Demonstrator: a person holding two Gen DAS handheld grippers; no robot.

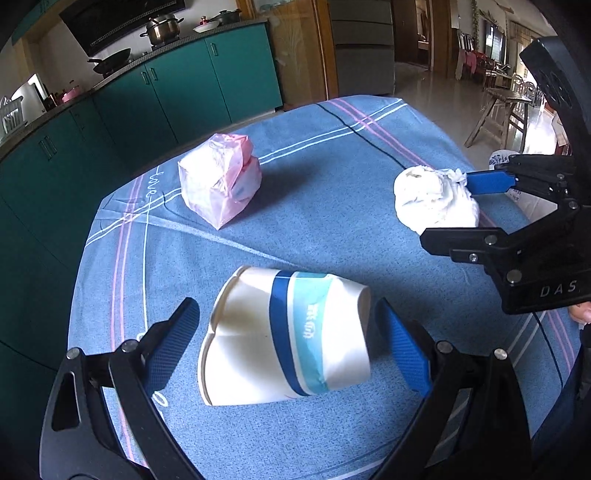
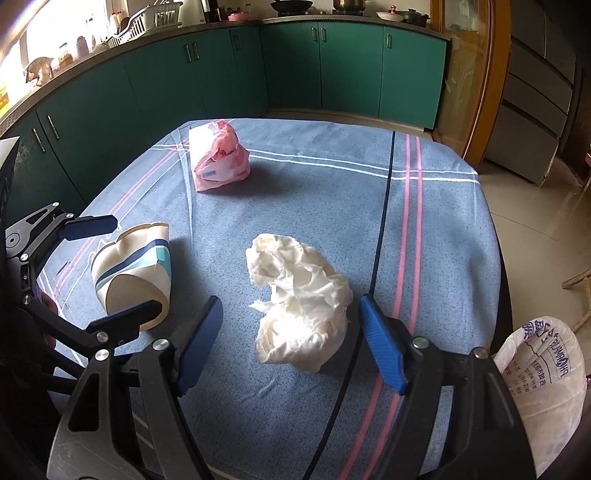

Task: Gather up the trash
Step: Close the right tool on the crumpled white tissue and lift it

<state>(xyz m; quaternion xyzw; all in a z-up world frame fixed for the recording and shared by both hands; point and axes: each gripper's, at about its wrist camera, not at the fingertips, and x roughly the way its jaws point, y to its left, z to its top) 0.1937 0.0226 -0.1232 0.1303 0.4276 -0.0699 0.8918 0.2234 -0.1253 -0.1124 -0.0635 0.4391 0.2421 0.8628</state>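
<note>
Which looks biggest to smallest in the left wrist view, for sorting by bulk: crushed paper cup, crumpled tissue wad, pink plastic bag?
1. Crushed paper cup, though nearest the camera.
2-3. Pink plastic bag and crumpled tissue wad look alike; unranked.

cup (image 1: 288, 336): white, blue-teal bands | tissue (image 2: 301, 299): white | tablecloth (image 2: 443, 229): blue, pink-white stripes

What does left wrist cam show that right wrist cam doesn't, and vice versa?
Left wrist only: the wooden bench on the floor beyond the table, and the room past the doorway.

Right wrist only: the white printed sack beside the table edge, and the dish rack on the counter.

Both: crushed paper cup between the open left tool, crumpled white tissue wad between the open right tool, pink plastic bag, blue striped tablecloth, green cabinets.
</note>
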